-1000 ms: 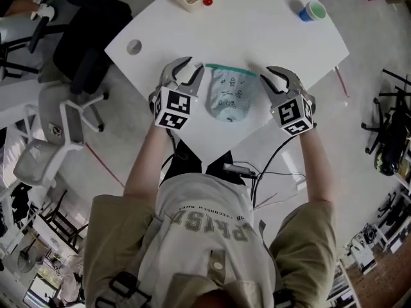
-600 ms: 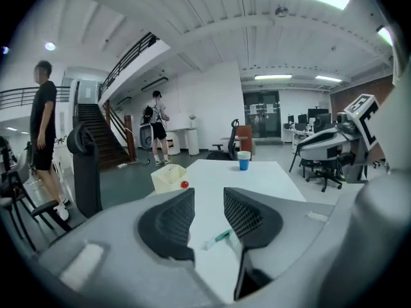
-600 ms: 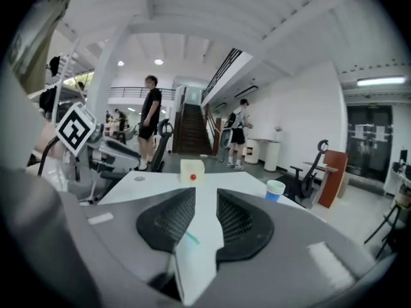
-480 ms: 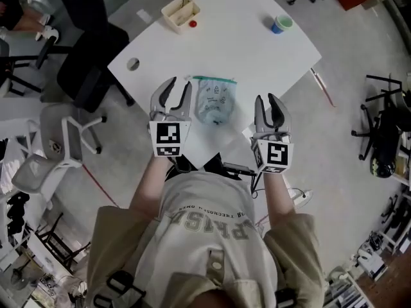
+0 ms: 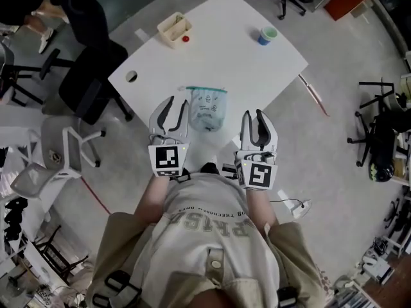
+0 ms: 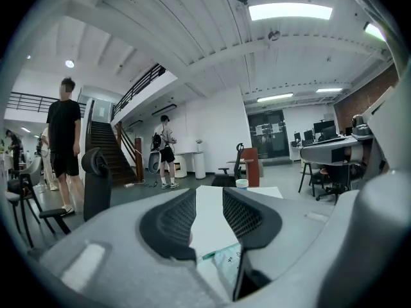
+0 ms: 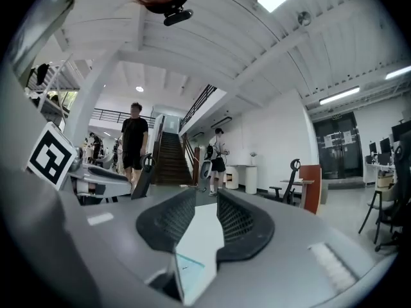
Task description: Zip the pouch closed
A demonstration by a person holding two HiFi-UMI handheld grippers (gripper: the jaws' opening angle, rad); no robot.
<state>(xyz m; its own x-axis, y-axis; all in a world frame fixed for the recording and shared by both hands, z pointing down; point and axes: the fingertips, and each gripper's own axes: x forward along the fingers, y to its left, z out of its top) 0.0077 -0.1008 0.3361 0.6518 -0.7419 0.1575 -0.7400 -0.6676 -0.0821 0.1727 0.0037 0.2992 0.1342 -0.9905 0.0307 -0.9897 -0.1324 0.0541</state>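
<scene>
Our left gripper [image 5: 175,104] and right gripper [image 5: 253,115] hang apart, empty (both off the pouch [image 5: 207,108]). It lies toward the table's [image 5: 225,43] near corner, so a clumsy nudge could knock it off.

The right gripper [image 7: 205,197] is showing a smooth, matt grey plastic shell, while its black pads [image 7: 236,219] are showing a fine ribbed grid that is looking rubbery. Beyond the jaws, the white table [image 5: 225,56] is looking smooth and faintly sheeny, with no grain. Ahead of the jaws and to their left, the pale blue pouch [image 5: 207,111] is looking soft and crumpled, thin printed cloth or plastic film, though which of the two is unclear.
</scene>
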